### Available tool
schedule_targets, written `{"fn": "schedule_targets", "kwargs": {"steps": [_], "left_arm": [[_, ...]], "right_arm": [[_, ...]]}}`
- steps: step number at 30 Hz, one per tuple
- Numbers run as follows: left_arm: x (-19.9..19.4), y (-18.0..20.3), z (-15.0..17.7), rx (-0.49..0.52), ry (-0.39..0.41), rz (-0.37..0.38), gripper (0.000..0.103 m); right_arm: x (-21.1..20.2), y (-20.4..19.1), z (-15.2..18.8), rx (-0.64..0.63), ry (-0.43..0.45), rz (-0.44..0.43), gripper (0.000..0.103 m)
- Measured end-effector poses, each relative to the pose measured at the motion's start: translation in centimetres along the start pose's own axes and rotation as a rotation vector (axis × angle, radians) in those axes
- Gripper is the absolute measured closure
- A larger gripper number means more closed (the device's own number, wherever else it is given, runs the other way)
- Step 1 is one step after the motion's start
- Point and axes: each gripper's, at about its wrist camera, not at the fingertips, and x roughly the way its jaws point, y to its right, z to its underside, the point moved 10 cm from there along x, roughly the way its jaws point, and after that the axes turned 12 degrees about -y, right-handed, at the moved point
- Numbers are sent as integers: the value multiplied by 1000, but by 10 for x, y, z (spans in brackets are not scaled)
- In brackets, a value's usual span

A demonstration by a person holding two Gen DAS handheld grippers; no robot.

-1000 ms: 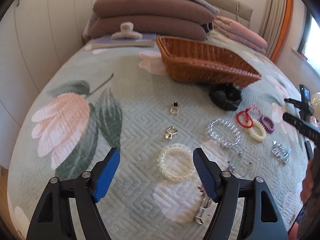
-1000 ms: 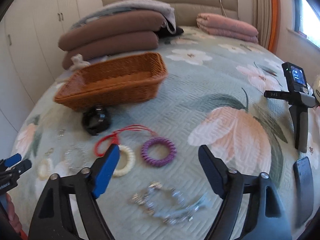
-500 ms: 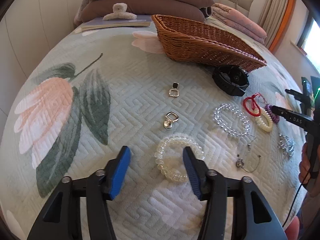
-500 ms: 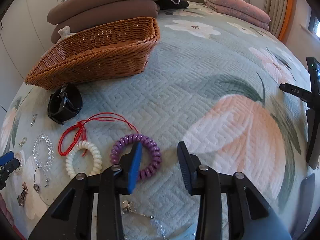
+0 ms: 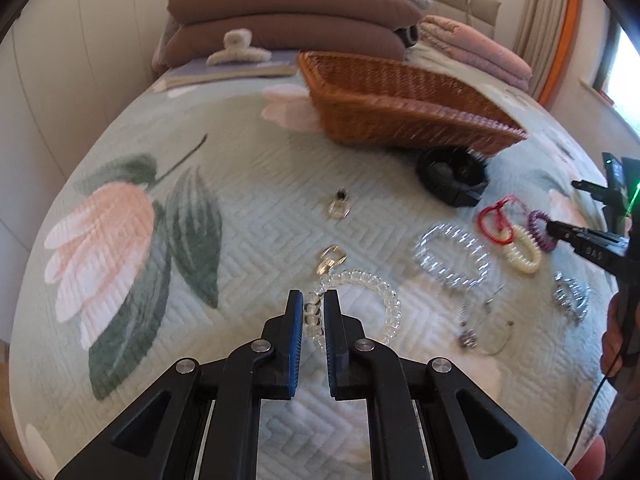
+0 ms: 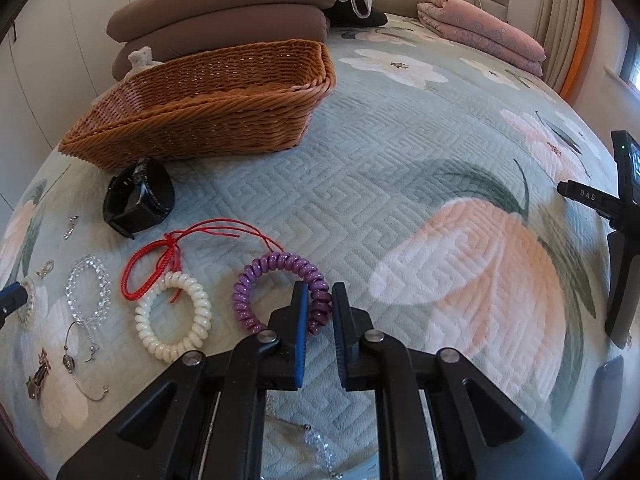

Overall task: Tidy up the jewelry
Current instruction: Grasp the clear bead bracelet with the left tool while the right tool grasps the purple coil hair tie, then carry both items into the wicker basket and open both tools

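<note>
My left gripper is shut on the left side of a clear coil bracelet that lies on the bedspread. My right gripper is shut on the right side of a purple coil hair tie, also on the bedspread. A brown wicker basket stands beyond both, and also shows in the right wrist view. Between the grippers lie a white coil tie, a red cord bracelet, a crystal bead bracelet, a black watch and two small earrings.
Brown pillows and a pink folded blanket lie at the head of the bed. A fluffy hair claw sits on a book. A hoop earring, a small brooch and a silver chain lie near me. A dark phone lies at the right.
Both grippers moved down and forward and closed. The left one closed on the clear coil bracelet, the right one on the purple hair tie.
</note>
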Motion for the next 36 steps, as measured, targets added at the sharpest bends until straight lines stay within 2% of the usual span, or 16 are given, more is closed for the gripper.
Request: {"fn": "schedule_targets", "kwargs": {"steps": [3, 5, 8, 12, 14, 18, 19, 21, 22, 25, 30, 33, 34, 36], "left_arm": [[-19, 10, -12, 10, 49, 74, 93], [-33, 20, -21, 18, 79, 174, 93], [-45, 27, -32, 30, 98, 233, 93], [-60, 35, -52, 60, 127, 225, 93], [-66, 40, -73, 69, 145, 217, 93], [-68, 44, -108, 74, 156, 210, 93], [-69, 45, -111, 77, 158, 215, 93], [-68, 46, -112, 80, 158, 218, 93], [-66, 46, -110, 80, 155, 216, 93], [-55, 45, -103, 72, 134, 218, 93], [-41, 44, -98, 66, 110, 214, 93], [-38, 43, -97, 63, 105, 218, 93], [-38, 44, -97, 63, 104, 218, 93], [-37, 44, -96, 66, 103, 213, 93]], "right_arm": [[-12, -2, -2, 0, 20, -7, 89], [-23, -2, -6, -2, 34, -8, 89], [-42, 0, -12, 13, 63, -27, 89], [-64, 1, -26, 18, 101, -47, 89], [-77, -3, -41, 15, 123, -59, 89], [-81, -8, -57, -9, 110, -131, 89], [-75, -6, -54, -22, 101, -120, 89], [-60, 1, -43, -31, 78, -80, 83], [-48, 4, -35, -22, 55, -85, 75], [-18, 12, -20, 2, -10, -101, 74], [8, 15, -13, -16, -47, -72, 74], [14, 12, -11, -37, -57, -49, 79], [14, 10, -11, -51, -50, -33, 89], [13, 9, -12, -63, -43, -22, 90]]}}
